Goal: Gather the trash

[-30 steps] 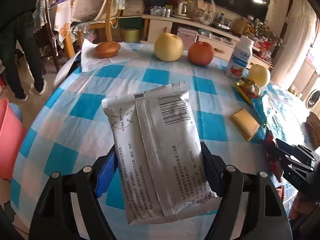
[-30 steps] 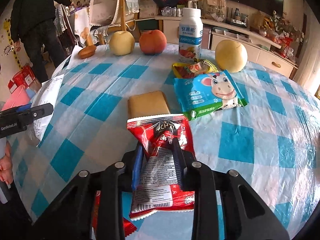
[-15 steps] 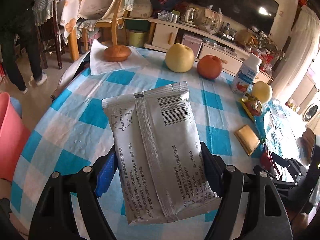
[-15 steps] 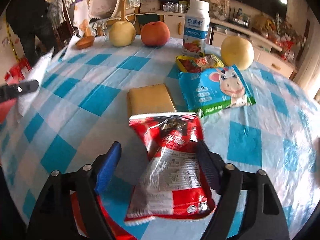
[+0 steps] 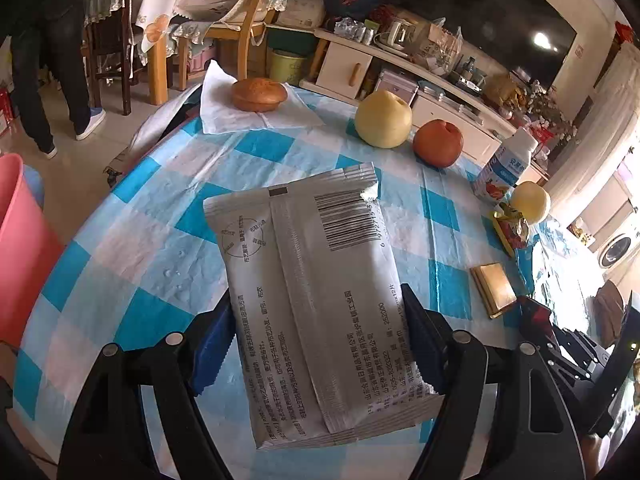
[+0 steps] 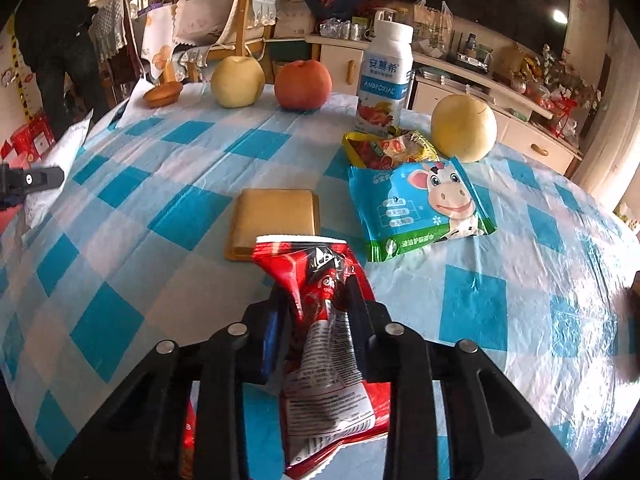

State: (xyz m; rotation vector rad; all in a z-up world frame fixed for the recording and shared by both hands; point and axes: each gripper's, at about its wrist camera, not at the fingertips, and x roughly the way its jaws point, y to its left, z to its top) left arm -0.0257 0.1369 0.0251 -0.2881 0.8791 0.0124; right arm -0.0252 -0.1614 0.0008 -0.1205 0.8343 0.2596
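Note:
My left gripper (image 5: 316, 300) is shut on a silver packet (image 5: 308, 248) with a barcode, held above the blue-checked tablecloth (image 5: 132, 240). In the right wrist view my right gripper (image 6: 316, 292) has its jaws closing on a red snack wrapper (image 6: 320, 344), which is crumpled between the pads. A second red wrapper (image 6: 188, 436) shows under that gripper. On the cloth ahead lie a flat gold packet (image 6: 272, 216), a blue-green cow wipes pack (image 6: 420, 208) and a yellow-red wrapper (image 6: 388, 148).
A pink bin (image 5: 20, 248) stands beside the table at the left. At the far side sit two pears (image 6: 236, 82), an apple (image 6: 303, 84), a yogurt bottle (image 6: 386, 80) and a bun (image 5: 259, 94) on a napkin. A person (image 6: 56, 40) stands at the back left.
The right gripper's jaws spread wide around the red wrapper, then came together and crumpled it. The left gripper carried the silver packet sideways over the table.

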